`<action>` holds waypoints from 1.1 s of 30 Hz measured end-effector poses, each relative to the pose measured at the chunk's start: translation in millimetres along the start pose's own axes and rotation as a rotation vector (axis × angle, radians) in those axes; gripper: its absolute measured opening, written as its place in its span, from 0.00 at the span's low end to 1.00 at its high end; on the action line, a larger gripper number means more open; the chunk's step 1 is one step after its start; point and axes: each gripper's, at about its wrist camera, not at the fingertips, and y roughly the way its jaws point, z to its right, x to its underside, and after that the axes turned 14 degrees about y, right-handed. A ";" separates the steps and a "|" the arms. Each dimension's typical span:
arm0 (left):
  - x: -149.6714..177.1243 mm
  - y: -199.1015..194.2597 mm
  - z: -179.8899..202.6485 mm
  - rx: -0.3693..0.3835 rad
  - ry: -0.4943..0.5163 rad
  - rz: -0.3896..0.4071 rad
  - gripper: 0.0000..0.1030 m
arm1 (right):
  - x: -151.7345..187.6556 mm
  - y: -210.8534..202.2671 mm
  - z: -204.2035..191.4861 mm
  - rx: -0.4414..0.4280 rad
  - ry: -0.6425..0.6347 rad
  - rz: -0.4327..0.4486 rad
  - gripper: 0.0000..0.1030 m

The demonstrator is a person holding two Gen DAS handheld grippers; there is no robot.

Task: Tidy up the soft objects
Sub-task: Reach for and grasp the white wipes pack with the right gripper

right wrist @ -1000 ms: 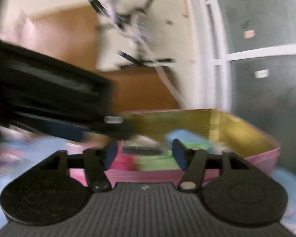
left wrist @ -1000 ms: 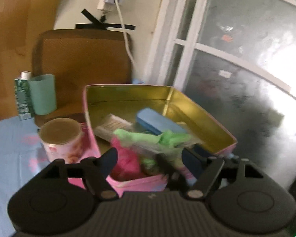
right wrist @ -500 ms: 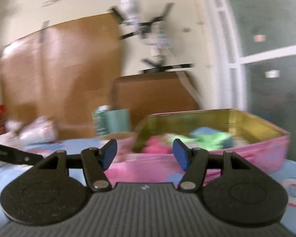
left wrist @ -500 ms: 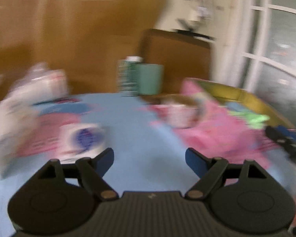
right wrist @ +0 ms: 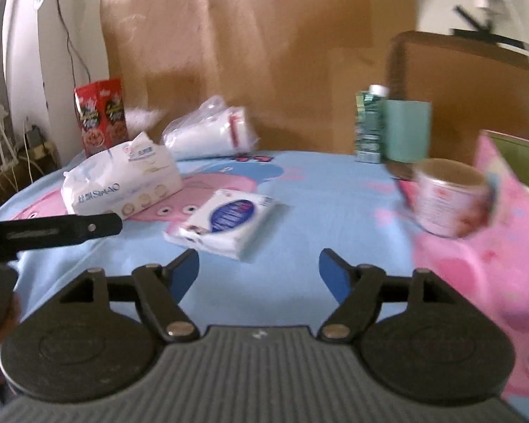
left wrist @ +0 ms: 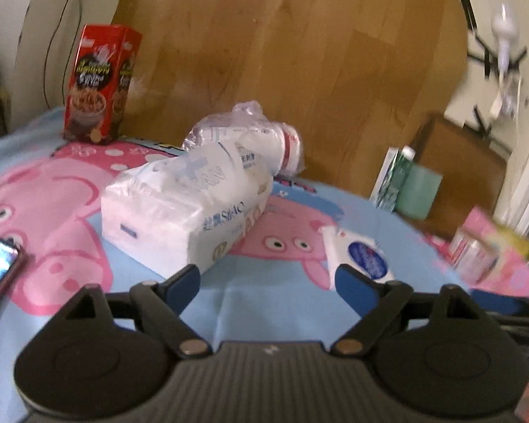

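Two soft packs lie ahead of the left tool [left wrist: 266, 283] in its own view, its blue fingers wide apart and holding nothing. The big tissue pack [left wrist: 183, 208] sits just beyond the left finger on the bench [left wrist: 282, 317], which wears a blue cloth printed with pink pigs. Its film wrap is white, crinkled and glossy, and the block sags at the top, so it looks light and squashy; I judge the narrow near end the best place to pinch, since the film may slip. The small tissue pack [left wrist: 361, 257] lies flat near the right finger. A bagged roll [left wrist: 264, 141] rests behind the big pack, touching it. Far left stands a stiff red box [left wrist: 98, 84].

From the right view, the right tool [right wrist: 257, 275] also hangs open and empty over bare cloth. The small pack lies just beyond it, slightly left, flat, pillowy and film-wrapped; a grip across its short sides should hold. The big pack is farther left, partly behind the black bar of the other tool. At right, a pink tin [right wrist: 451, 197] sits beside the blurred pink box [right wrist: 504, 190], likely where the packs go.
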 end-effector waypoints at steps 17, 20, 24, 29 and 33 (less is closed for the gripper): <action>2.1 -1.5 -10.8 0.028 -0.048 0.034 0.86 | 9.6 25.8 -7.5 0.016 -0.009 -0.119 0.77; 1.1 2.4 -11.2 0.043 -0.046 0.008 0.87 | 29.7 -19.3 14.1 0.035 -0.001 -0.089 0.78; -1.9 9.0 6.6 0.070 0.034 -0.052 0.87 | 57.1 -70.1 47.0 0.113 0.027 -0.040 0.80; -3.5 -4.0 79.5 0.318 0.151 -0.074 0.86 | 79.8 -103.1 70.2 0.140 0.096 0.021 0.88; -4.2 0.4 141.5 0.495 0.237 -0.159 0.77 | 83.2 -102.9 65.9 0.141 0.022 0.041 0.88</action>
